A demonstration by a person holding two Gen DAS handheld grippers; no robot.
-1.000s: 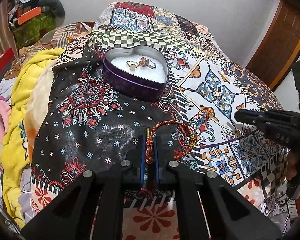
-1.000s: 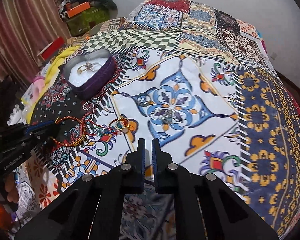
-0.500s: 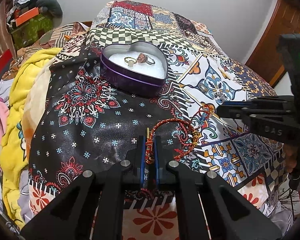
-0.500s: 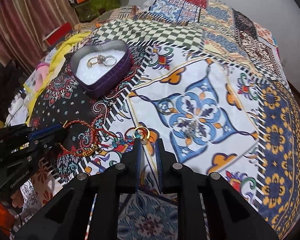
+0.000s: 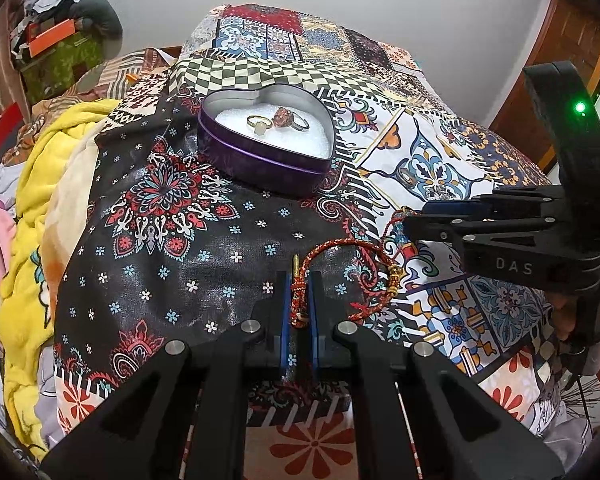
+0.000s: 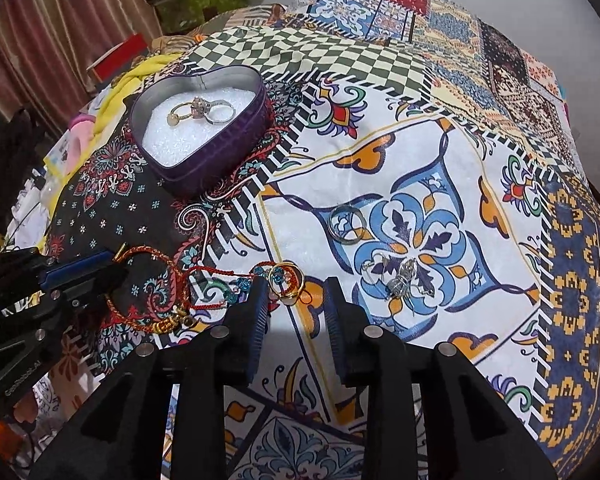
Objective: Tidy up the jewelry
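My left gripper (image 5: 299, 285) is shut on one end of a red braided bracelet (image 5: 342, 246), whose loop lies on the dark patterned cloth. My right gripper (image 6: 296, 295) is open low over the cloth, and a gold ring (image 6: 286, 282) lies between its fingertips. A red thread with blue beads (image 6: 236, 285) runs from that ring toward the bracelet (image 6: 148, 280). Behind stands a purple heart-shaped tin (image 5: 268, 164) with white padding and three rings (image 6: 200, 112) inside. The left wrist view shows the right gripper (image 5: 416, 218) at the right edge.
A silver ring (image 6: 346, 225) and a tangle of silver jewelry (image 6: 400, 280) lie on the blue flower tile of the patchwork bedspread (image 6: 480, 128). A yellow blanket (image 5: 32, 184) is heaped at the left. The left gripper (image 6: 114, 266) is low at the left.
My right gripper has moved forward and left to the gold ring and opened its fingers around it. My left gripper stays shut on the bracelet, which has barely shifted.
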